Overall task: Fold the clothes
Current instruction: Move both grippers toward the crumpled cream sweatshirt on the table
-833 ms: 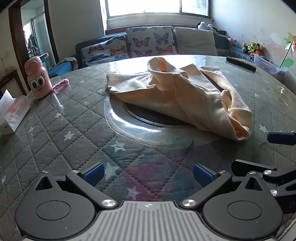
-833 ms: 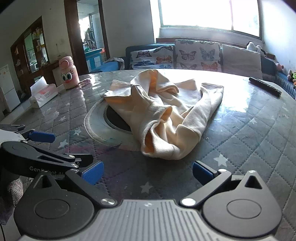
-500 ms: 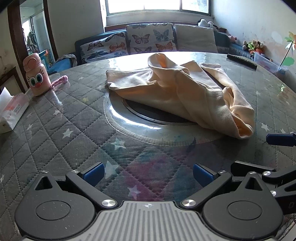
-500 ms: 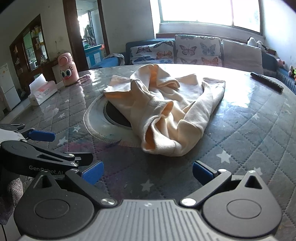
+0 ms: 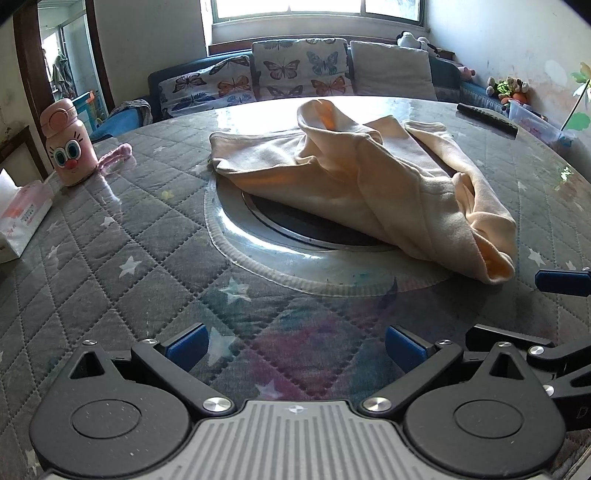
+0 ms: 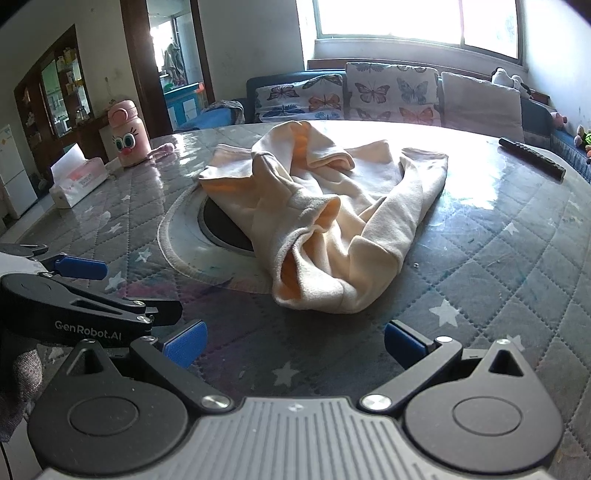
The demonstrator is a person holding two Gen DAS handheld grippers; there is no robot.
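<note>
The left tongs [image 5: 295, 343] are released, their blue-tipped fingers [image 5: 186, 345] spread wide with only the quilted cover of the bench [image 5: 110, 258] between them. The right tongs [image 6: 293, 341] are released as well, nothing between their fingers [image 6: 402, 343], and they sit just beside the left tongs, whose black frame shows at the left edge of the right wrist view.

Ahead of both tongs, near but not touching them, lies the cream garment [image 5: 369, 184], crumpled in a loose heap (one sleeve opening gapes toward the right tongs [image 6: 306, 258]). It is draped partly over a dark round inset [image 5: 295, 225] in the middle of the bench, which is ringed by a pale circular mat [image 5: 258, 251].

Farther off to the left of the tongs stand a pink bottle with a cartoon face [image 5: 68, 147] and, nearer the edge, a tissue box [image 5: 22, 214]. Far ahead to the right, a black remote control [image 6: 532, 157] lies on the bench. Beyond the bench is a sofa with butterfly-print cushions [image 5: 295, 74] under a bright window [image 6: 413, 22].
</note>
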